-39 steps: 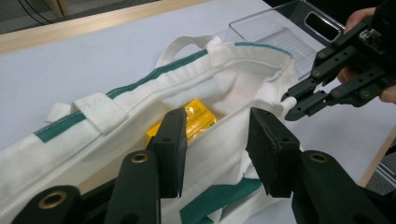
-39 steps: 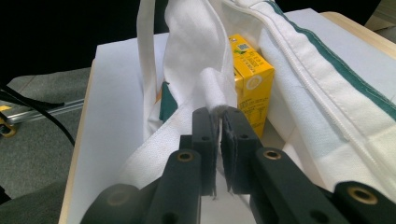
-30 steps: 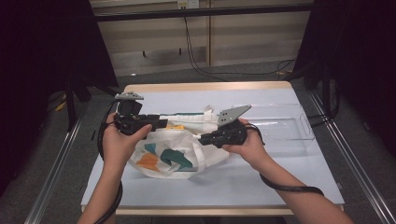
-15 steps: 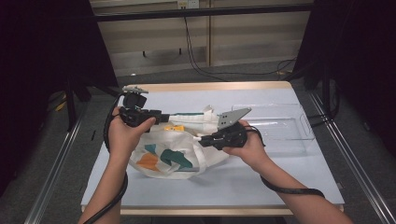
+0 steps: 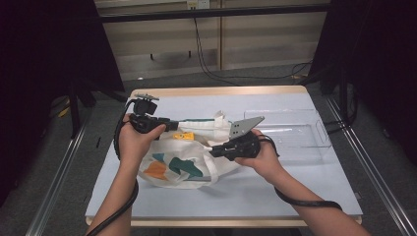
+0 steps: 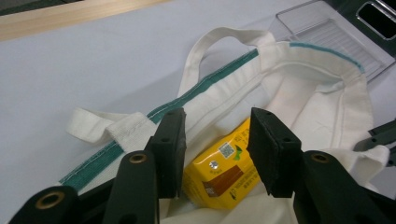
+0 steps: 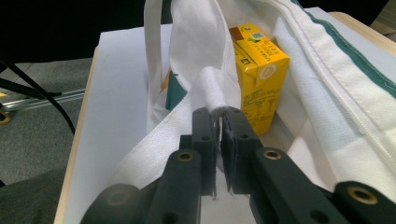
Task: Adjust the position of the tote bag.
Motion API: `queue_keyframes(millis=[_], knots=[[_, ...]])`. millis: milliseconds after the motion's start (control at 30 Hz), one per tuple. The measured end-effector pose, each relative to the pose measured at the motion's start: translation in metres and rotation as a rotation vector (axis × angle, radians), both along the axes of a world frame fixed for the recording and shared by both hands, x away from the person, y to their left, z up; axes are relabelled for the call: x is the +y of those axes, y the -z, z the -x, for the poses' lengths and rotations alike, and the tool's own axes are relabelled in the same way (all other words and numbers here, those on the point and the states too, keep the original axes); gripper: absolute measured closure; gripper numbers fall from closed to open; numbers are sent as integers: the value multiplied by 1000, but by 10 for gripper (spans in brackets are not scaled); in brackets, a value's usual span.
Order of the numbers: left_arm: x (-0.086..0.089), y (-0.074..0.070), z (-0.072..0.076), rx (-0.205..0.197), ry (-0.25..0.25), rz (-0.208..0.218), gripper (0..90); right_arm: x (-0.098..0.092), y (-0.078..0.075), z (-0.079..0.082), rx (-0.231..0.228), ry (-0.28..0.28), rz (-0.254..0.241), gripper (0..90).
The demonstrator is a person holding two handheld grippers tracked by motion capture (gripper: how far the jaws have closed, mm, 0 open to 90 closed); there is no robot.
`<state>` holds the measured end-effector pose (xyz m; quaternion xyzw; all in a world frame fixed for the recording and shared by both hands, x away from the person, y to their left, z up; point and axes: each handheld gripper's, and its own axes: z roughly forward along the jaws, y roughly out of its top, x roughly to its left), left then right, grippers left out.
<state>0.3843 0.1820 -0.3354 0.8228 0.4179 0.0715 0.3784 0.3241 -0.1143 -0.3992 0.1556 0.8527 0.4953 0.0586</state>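
The right tongs point(image 7: 218, 122) are clamped on a fold of the tote bag point(image 5: 189, 160)'s near rim, pinching the white cloth and holding the mouth up; they hold the same place as a second ago. The left tongs point(image 6: 215, 149) stand apart with nothing pressed between them, straddling the yellow juice carton point(image 6: 224, 168) that lies just inside the bag's mouth; the pads sit to either side of the carton without touching it, as far as the left gripper view shows. Compared with a second ago, the left hand point(image 5: 136, 142) has come in from the left and sunk a little toward the opening, so its tongs now point along the far, green-trimmed hem point(image 6: 205, 86) into the bag. That puts the carton either just let go inside the bag or about to be gripped; I judge the bagging nearly settled, with the carton resting against the cloth. Beyond the bag, at the far right of the worktop point(image 5: 305, 196), lies a clear plastic tray point(image 5: 295, 130), well apart from both hands.
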Motion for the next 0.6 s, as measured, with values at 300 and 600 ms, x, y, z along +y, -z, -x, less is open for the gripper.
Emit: queue_keyframes(millis=[300, 600], knots=[[1, 6, -7, -32, -4, -12, 520, -1, 2, 0, 7, -1, 1, 837], [1, 15, -15, -32, 10, -28, 457, -1, 4, -1, 12, -6, 4, 837]])
